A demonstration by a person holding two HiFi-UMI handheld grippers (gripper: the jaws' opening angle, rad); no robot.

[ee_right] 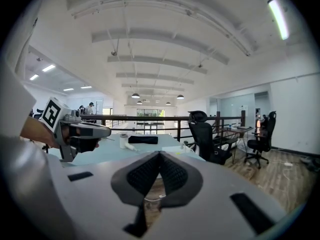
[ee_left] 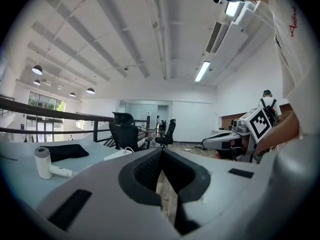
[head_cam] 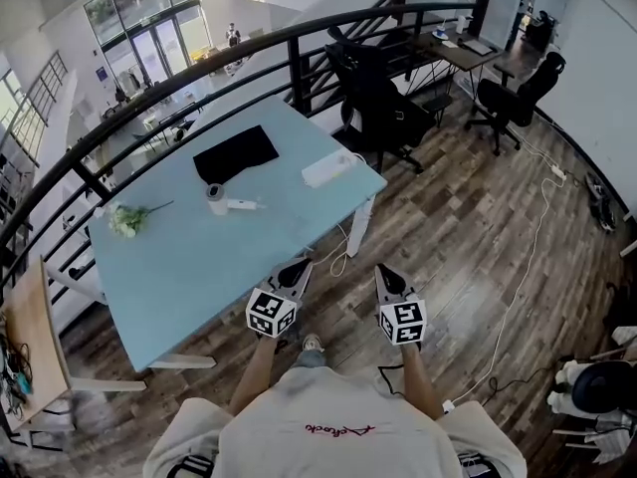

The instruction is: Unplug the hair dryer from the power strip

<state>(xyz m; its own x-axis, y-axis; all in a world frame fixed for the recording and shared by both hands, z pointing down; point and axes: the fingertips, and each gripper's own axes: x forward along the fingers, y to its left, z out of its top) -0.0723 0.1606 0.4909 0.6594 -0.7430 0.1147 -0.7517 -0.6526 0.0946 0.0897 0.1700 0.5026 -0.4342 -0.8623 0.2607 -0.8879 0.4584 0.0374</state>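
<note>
A white hair dryer (head_cam: 224,202) lies near the middle of the light blue table (head_cam: 179,267), and it also shows in the left gripper view, hair dryer (ee_left: 45,163), and the right gripper view, hair dryer (ee_right: 125,142). The white power strip (head_cam: 328,168) sits at the table's far right corner. A white cord (head_cam: 343,252) hangs off the table's near right edge. Both grippers hover side by side off the table's near corner, well short of these things. My left gripper (head_cam: 296,272) is shut and empty; my right gripper (head_cam: 383,272) is shut and empty too.
A black cloth (head_cam: 235,153) lies beyond the hair dryer, and a flower bunch (head_cam: 127,219) rests at the table's left. A black office chair (head_cam: 383,103) stands behind the right corner. A curved railing (head_cam: 289,43) runs behind the table. A white cable (head_cam: 528,257) trails across the wood floor.
</note>
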